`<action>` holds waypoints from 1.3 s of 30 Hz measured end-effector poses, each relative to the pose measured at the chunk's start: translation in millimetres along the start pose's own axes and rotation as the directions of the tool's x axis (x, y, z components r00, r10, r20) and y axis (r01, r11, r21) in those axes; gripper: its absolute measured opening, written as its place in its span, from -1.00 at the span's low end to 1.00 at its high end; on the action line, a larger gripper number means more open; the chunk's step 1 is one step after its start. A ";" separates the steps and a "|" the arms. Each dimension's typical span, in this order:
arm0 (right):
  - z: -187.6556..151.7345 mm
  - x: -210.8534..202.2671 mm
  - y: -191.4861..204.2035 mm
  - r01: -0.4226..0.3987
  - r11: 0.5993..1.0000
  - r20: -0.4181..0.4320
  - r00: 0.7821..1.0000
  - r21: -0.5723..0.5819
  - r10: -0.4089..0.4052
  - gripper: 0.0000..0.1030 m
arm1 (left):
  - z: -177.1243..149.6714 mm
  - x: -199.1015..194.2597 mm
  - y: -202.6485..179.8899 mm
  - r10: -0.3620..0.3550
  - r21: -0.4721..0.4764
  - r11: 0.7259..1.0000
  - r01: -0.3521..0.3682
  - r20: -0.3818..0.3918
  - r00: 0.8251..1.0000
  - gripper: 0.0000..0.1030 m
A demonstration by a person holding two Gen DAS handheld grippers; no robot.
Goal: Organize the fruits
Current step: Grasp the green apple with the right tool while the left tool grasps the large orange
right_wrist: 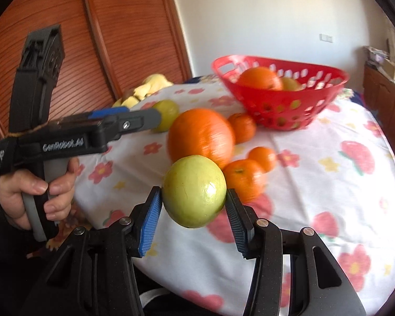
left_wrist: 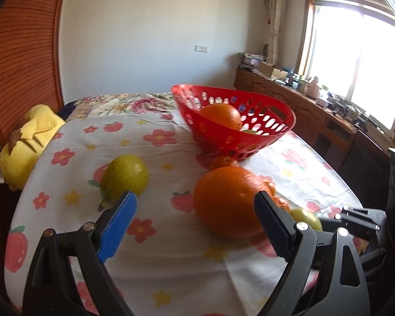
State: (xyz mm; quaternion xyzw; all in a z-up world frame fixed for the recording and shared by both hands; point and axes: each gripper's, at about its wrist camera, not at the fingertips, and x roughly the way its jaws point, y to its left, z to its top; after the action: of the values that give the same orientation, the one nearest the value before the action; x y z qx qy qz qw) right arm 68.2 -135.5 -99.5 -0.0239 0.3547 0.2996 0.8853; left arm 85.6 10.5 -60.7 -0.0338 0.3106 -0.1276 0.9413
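My right gripper [right_wrist: 194, 205] is clamped on a green apple [right_wrist: 194, 191], lifted off the floral cloth [right_wrist: 329, 197]. Between it and the red basket [right_wrist: 281, 105], which holds an orange, sit a big orange [right_wrist: 200, 135] and three small tangerines. My left gripper [left_wrist: 196, 210] gapes empty beside that big orange, a yellow-green pear [left_wrist: 125, 176] just left.

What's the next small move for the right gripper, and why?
Probably carry the green apple up and over to the red basket rim. The right gripper has it clamped between both pads, and the basket already holds an orange.
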 end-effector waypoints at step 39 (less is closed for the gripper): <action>5.0 -25.8 -51.5 0.118 0.989 0.040 0.992 0.088 -0.122 -0.03 | 1.3 62.7 -34.3 -0.072 0.072 0.994 0.083 -0.150 0.986 0.81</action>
State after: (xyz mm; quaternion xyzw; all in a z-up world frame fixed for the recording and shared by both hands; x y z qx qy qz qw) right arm 84.8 -189.7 -87.9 -0.0003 0.3448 0.2307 0.9099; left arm 127.4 -39.0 -90.9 0.0005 0.3723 -0.1785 0.9108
